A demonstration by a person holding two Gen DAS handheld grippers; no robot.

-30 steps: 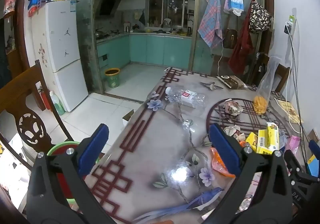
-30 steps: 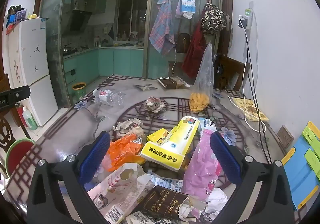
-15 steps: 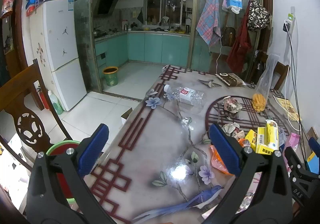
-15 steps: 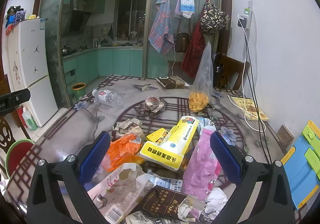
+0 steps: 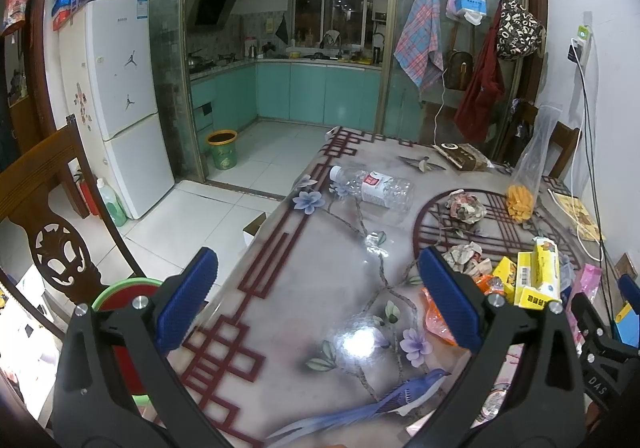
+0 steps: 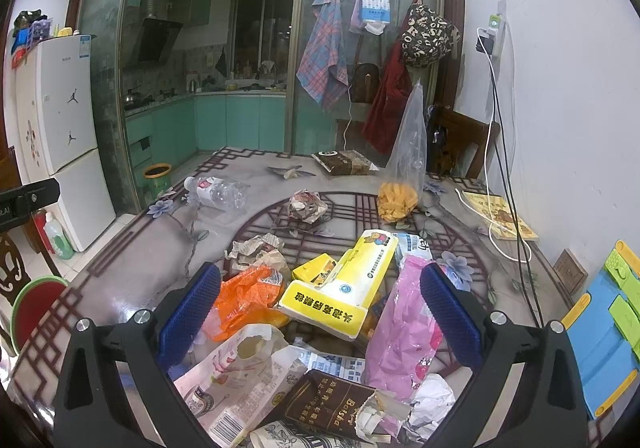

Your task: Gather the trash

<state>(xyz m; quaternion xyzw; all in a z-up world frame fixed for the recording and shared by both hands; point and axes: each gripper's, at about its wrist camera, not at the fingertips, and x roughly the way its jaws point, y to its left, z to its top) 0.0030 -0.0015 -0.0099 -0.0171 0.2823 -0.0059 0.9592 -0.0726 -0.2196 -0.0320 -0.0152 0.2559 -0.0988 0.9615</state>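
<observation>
Trash lies in a heap on the patterned table (image 6: 132, 256): a yellow tissue pack (image 6: 344, 288), an orange plastic bag (image 6: 244, 300), a pink bag (image 6: 404, 324), a brown wrapper (image 6: 332, 404) and crumpled paper (image 6: 306, 205). My right gripper (image 6: 320, 312) hangs open just above this heap, holding nothing. An empty plastic bottle (image 5: 372, 187) lies on its side farther out. My left gripper (image 5: 318, 296) is open over bare tabletop, left of the yellow tissue pack (image 5: 538, 272) and the orange plastic bag (image 5: 438, 312).
A clear bag with yellow snacks (image 6: 402, 183) stands at the back, a brown packet (image 6: 346, 163) behind it. A booklet (image 6: 498, 215) and white cable lie right. A wooden chair (image 5: 44, 207) and a red-green stool (image 5: 124, 296) stand left of the table; a small bin (image 5: 222, 149) sits on the kitchen floor.
The left wrist view has lifted and tilted slightly, so the table items sit a little lower and nearer. The right gripper has barely moved. Both stay open.
</observation>
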